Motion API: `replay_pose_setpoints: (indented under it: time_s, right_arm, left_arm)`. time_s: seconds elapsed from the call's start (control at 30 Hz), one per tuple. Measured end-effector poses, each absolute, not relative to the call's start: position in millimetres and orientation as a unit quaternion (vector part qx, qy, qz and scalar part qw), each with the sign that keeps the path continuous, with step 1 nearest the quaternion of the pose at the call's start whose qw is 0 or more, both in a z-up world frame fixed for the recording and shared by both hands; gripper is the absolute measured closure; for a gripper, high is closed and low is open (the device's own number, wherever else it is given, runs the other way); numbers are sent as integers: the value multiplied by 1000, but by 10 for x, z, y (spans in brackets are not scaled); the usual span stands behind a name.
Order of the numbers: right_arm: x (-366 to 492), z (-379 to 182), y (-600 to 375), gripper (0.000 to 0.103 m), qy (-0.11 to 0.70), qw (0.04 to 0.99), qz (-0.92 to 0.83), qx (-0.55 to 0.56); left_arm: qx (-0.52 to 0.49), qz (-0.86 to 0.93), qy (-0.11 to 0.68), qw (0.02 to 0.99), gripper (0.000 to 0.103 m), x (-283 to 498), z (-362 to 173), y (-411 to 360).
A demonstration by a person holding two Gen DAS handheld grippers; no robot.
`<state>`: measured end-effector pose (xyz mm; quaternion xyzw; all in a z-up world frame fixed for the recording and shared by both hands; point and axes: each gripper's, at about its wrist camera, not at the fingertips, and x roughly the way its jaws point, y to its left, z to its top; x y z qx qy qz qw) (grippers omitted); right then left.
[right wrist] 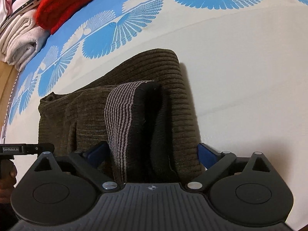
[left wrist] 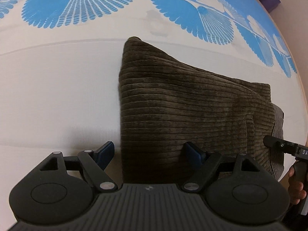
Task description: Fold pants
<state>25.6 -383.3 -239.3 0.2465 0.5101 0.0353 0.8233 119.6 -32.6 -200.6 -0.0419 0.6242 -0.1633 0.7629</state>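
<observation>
Folded brown corduroy pants lie on the white-and-blue bedsheet; left tongs and right tongs both gape, gripping nothing.

Pants are noted as dark olive-brown corduroy, waistband striped grey and black; sheet cream, printed with blue fan motifs.

Soft indoor light, faint shadows, fisheye-bent edges (slightly blurred)
</observation>
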Motion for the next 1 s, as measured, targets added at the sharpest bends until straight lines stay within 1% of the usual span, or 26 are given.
replay_pose_setpoints:
  time_s: [0.5,0.57,0.7,0.73,0.77,0.8,0.83,0.87,0.9,0.93,1.0]
  right_arm:
    - [316,-2425,-3820,6,508,825,39,245]
    - [321,-2415,-3810,8,506,827,40,241]
    - [311,-2354,-3744,21,493,840,43,223]
    - [307,-2334,-3724,26,488,844,44,217]
    - [300,-2306,-3695,28,482,850,44,210]
    - [294,-2279,-3668,33,476,854,44,203]
    - [285,-2246,-3635,37,468,861,43,192]
    - [287,-2221,-3606,39,462,867,42,183]
    - [286,-2192,-3589,42,455,872,41,176]
    - [287,-2162,-3579,46,448,876,39,174]
    - [287,-2081,-3564,51,429,886,39,170]
  left_arm:
    - [-35,-178,616,767,9,1237,-2117,-517]
    - [-32,-179,612,770,9,1243,-2121,-547]
    - [-25,-181,605,775,10,1253,-2115,-594]
    - [-20,-184,603,776,14,1250,-2104,-606]
    - [-17,-187,600,778,22,1252,-2082,-618]
    - [-16,-187,598,779,26,1262,-2058,-621]
    - [-13,-187,595,782,37,1271,-2021,-618]
    - [-9,-187,589,786,54,1279,-1970,-611]
    - [-6,-188,583,790,61,1286,-1912,-604]
    - [-1,-193,571,798,67,1294,-1830,-600]
    - [14,-200,543,815,69,1285,-1673,-612]
